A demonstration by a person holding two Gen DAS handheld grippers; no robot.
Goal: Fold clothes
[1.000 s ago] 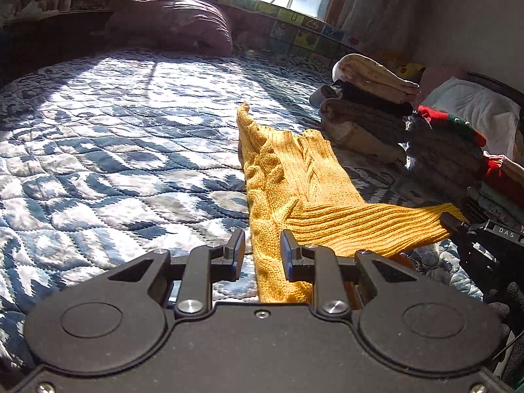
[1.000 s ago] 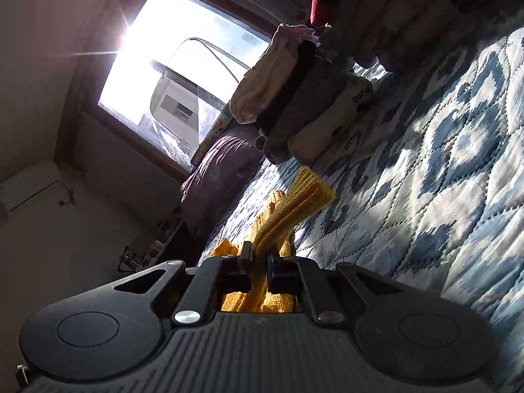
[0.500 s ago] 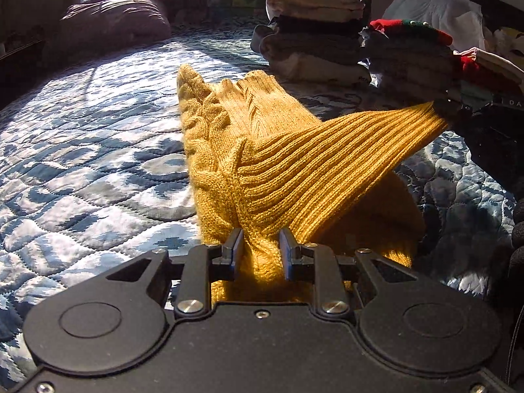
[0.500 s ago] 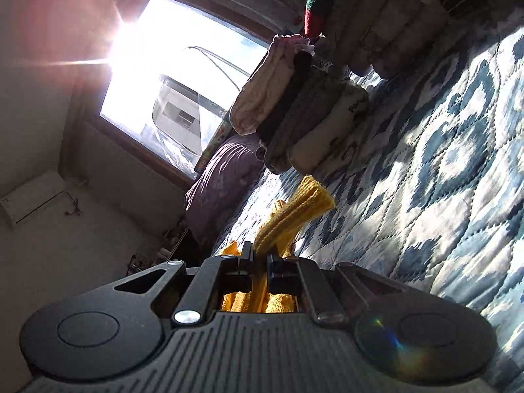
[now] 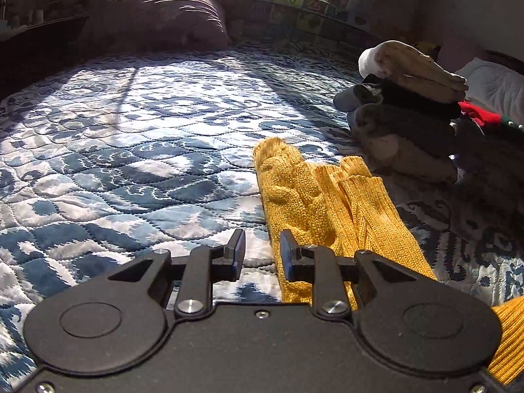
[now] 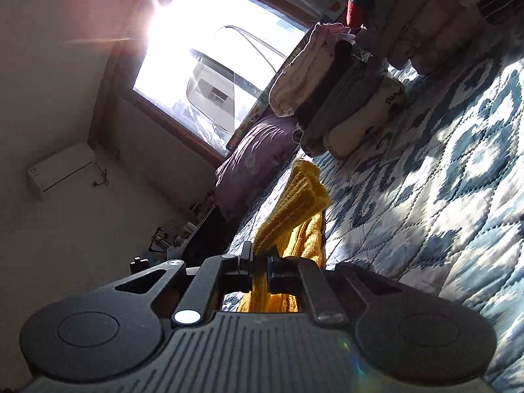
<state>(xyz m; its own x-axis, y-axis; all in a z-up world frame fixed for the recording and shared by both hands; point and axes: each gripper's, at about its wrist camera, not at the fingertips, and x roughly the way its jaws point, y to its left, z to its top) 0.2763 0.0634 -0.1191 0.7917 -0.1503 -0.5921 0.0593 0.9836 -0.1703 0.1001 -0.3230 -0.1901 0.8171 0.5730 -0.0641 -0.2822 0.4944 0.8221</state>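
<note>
Your left gripper (image 5: 261, 249) hovers low over the quilt (image 5: 131, 170) with its jaws parted to a middling gap and nothing between them; the right-hand finger sits just over the near left edge of the sweater (image 5: 314, 209), though you cannot tell from this view whether it touches the knit; the sweater lies ahead and to the right of that gripper, a narrow folded strip whose long axis runs away from you toward the pillow (image 5: 163, 16), its ribbed cuffs lying on top partway along

Your right gripper (image 6: 259, 262) is closed tight on a ribbed fold of the sweater (image 6: 294, 203), which rises from between its jaws and ends in a loose cuff just ahead; so the right hand is the one already on the cloth, and the left is the free one, nearest the strip's near end; I judge the next fold runs along that long axis, near end carried toward the far end; beyond it, to the right, stands the stack (image 5: 409, 108) of folded clothes, apart from the sweater; behind all that, the window (image 6: 216, 62)
</note>
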